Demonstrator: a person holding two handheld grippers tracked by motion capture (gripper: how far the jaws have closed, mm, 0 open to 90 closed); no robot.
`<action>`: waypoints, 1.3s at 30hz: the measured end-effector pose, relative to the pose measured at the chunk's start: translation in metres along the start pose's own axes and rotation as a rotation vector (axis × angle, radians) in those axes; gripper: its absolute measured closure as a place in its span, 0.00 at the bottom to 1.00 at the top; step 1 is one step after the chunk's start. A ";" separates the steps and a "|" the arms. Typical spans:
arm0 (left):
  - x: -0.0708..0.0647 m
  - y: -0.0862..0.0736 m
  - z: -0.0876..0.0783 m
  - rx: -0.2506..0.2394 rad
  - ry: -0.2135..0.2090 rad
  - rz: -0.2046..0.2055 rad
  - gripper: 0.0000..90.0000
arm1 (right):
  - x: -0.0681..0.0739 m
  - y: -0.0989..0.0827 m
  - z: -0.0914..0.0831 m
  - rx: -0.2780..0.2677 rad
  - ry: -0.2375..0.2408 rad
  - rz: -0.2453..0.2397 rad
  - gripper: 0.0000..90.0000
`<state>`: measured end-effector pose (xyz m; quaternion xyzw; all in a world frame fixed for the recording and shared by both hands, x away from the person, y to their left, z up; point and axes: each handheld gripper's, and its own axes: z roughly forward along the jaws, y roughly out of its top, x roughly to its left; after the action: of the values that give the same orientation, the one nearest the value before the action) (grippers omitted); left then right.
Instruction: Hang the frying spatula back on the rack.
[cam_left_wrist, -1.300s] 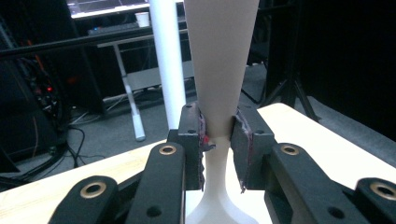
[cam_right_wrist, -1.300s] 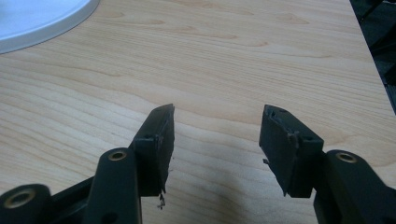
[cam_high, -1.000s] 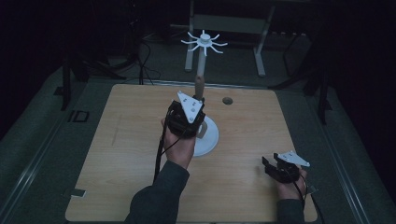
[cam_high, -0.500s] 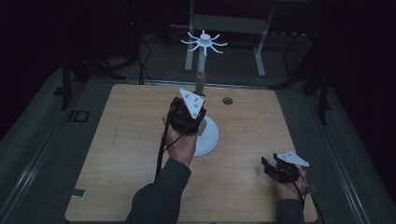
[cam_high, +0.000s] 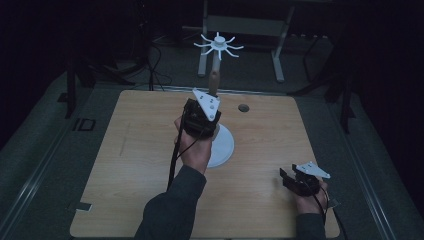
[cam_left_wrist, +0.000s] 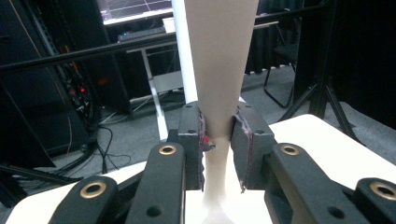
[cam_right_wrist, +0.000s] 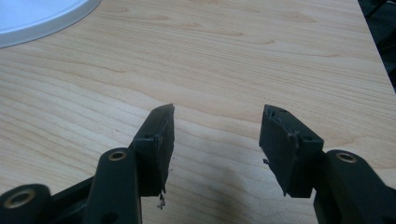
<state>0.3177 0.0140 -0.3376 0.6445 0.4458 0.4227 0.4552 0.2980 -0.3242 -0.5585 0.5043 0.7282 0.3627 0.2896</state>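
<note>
We have the left gripper (cam_high: 209, 126) clamped on the stem of the white stand (cam_left_wrist: 219, 70), its pads pressing the narrow waist of the post just above the round base (cam_high: 222, 147), near the middle of the wooden table (cam_high: 135, 150). In the left gripper view the stem rises upright between the jaws, widening above them. From above, the post carries on to a brown section and a white spoked head (cam_high: 218, 45) at the far side. So the grasp looks done; we judge that lifting or shifting the stand is what remains, since the base sits flat on the table. Our right gripper (cam_right_wrist: 217, 135) rests at the near right corner, jaws spread wide over bare wood and holding nothing, well apart from the stand.
</note>
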 end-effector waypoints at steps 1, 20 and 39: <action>0.000 0.000 0.000 0.000 0.001 -0.001 0.83 | 0.000 0.000 0.000 0.001 0.001 0.000 0.50; -0.008 0.009 0.005 0.002 0.020 -0.013 0.83 | 0.000 0.000 0.000 -0.001 0.000 -0.003 0.50; -0.015 0.016 0.012 0.021 0.047 0.004 0.83 | 0.000 0.000 0.000 -0.001 0.001 -0.004 0.50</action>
<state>0.3286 -0.0057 -0.3274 0.6397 0.4597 0.4341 0.4371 0.2980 -0.3246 -0.5583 0.5027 0.7289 0.3628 0.2904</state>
